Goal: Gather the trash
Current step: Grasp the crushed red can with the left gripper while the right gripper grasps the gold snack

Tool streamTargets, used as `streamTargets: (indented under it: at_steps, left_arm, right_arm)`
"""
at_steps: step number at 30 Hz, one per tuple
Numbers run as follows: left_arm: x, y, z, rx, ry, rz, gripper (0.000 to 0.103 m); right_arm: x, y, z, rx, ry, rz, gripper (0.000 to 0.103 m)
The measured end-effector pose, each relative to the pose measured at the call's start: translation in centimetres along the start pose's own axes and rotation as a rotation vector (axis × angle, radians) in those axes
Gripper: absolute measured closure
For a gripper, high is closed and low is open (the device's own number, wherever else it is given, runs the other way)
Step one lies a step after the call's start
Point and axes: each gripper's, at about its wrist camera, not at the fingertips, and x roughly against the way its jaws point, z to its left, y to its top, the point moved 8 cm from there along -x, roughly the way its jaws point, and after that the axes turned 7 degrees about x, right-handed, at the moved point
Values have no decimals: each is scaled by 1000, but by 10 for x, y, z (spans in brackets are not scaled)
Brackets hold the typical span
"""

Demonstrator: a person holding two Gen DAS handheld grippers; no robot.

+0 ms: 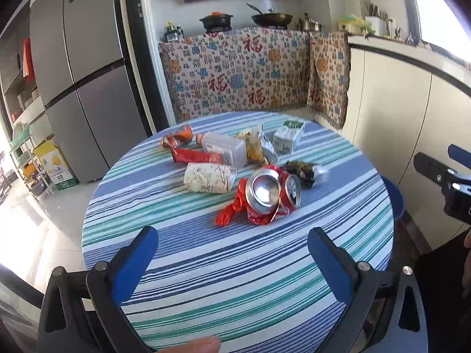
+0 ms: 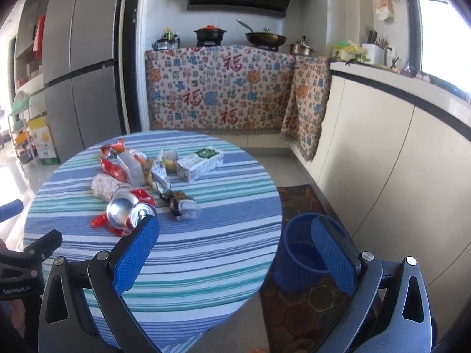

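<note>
Striped round table (image 1: 235,264) holds trash (image 1: 265,194) — kitchen, blue basket (image 2: 297,253) beside.

Blue-green striped tablecloth (image 1: 206,264), blue basket (image 2: 297,250)

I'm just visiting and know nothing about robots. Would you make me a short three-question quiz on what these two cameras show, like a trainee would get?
1. True or false: the left claw is holding a piece of trash.
2. Multiple choice: the blue basket stands (A) on the striped table, (B) on the floor beside the table, (C) on the kitchen counter.
3. Fill in: the litter nearest both claws is a crushed ____, lying on a red wrapper.

Key:
1. False; its jaws stand wide apart with nothing between them, as do the right claw's.
2. B
3. can
</note>
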Motion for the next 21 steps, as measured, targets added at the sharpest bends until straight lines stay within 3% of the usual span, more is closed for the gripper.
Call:
streamTargets:
  at_steps: [9, 21]
  left_arm:
    - [-57, -12, -1, 4, -62, 88, 0]
    - [-104, -28, -23, -19, -237, 191, 0]
  right_arm:
    - [-58, -43, 22, 66, 103, 103, 0]
    - [-79, -64, 15, 29, 118, 162, 0]
